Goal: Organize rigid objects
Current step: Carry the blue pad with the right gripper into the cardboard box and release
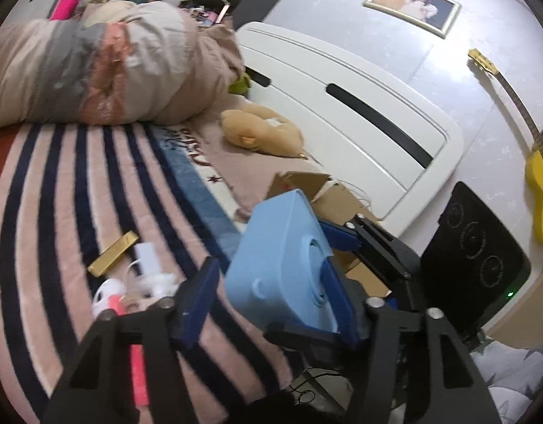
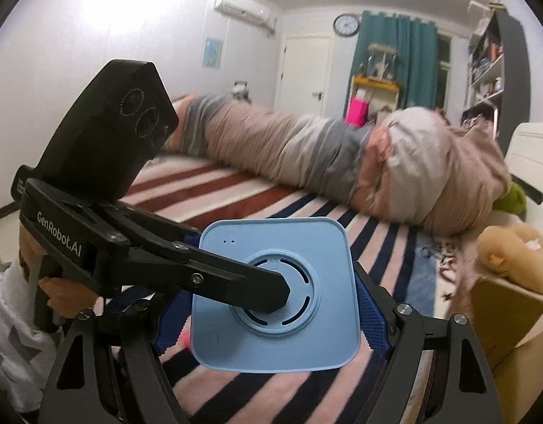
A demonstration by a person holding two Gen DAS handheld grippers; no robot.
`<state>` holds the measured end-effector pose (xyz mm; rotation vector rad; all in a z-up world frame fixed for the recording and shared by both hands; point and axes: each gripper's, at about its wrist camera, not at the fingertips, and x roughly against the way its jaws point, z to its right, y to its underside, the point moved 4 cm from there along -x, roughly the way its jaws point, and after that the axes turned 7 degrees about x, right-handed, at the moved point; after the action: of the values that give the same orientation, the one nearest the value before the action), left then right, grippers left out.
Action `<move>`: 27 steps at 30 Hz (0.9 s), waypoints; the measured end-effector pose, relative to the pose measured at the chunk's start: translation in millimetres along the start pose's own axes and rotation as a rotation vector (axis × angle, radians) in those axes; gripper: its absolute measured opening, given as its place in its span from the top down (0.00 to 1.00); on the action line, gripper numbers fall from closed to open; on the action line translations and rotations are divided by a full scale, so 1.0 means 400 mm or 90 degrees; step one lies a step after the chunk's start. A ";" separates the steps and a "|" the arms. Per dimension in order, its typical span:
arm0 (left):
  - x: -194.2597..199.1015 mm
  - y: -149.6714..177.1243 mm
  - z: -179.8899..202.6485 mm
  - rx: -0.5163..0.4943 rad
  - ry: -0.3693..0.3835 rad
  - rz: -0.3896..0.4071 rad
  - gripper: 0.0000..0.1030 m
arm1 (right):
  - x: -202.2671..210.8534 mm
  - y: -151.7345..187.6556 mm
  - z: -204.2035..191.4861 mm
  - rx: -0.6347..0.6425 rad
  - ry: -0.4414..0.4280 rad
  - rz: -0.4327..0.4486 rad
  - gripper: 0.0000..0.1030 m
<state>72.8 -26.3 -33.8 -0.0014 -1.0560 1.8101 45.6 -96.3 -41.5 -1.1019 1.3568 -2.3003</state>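
Between our right gripper's point(image 2: 271, 321) pads we clamp the blue box point(image 2: 275, 296) by its side edges, flat face toward us, while our left gripper point(image 1: 271, 304) pinches its rim from the left.

We see open striped bedspread point(image 1: 59, 190) to pass over toward the rolled duvet point(image 1: 94, 67), which walls off the far side. Near us, a gold bar point(image 1: 113, 253) and white clutter point(image 1: 144, 279) lie on it; cardboard box point(image 1: 338, 205) and headboard point(image 1: 359, 106) close the right.
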 end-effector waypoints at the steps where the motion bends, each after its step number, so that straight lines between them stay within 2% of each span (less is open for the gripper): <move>1: -0.008 -0.003 0.018 -0.010 0.001 -0.003 0.57 | 0.009 0.001 0.013 -0.005 0.007 0.005 0.23; 5: -0.067 -0.030 0.116 -0.070 -0.033 -0.003 0.61 | 0.059 0.024 0.079 -0.032 0.032 0.020 0.23; 11: -0.196 -0.067 0.235 -0.115 -0.020 -0.032 0.63 | 0.152 0.077 0.208 -0.104 0.089 0.027 0.23; 15: -0.260 -0.090 0.311 -0.137 -0.004 -0.051 0.64 | 0.229 0.117 0.295 -0.158 0.105 0.048 0.23; 18: -0.277 -0.096 0.346 -0.156 -0.031 -0.063 0.65 | 0.256 0.136 0.342 -0.205 0.081 0.065 0.23; 23: -0.254 -0.102 0.357 -0.157 -0.069 -0.078 0.68 | 0.261 0.134 0.350 -0.225 0.031 0.087 0.23; 27: -0.213 -0.109 0.352 -0.158 -0.089 -0.078 0.73 | 0.233 0.127 0.340 -0.261 -0.052 0.102 0.23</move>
<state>86.5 -176.9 44.7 0.0399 -1.3455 1.5779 71.4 -261.8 -0.8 -1.1330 1.8614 -1.8928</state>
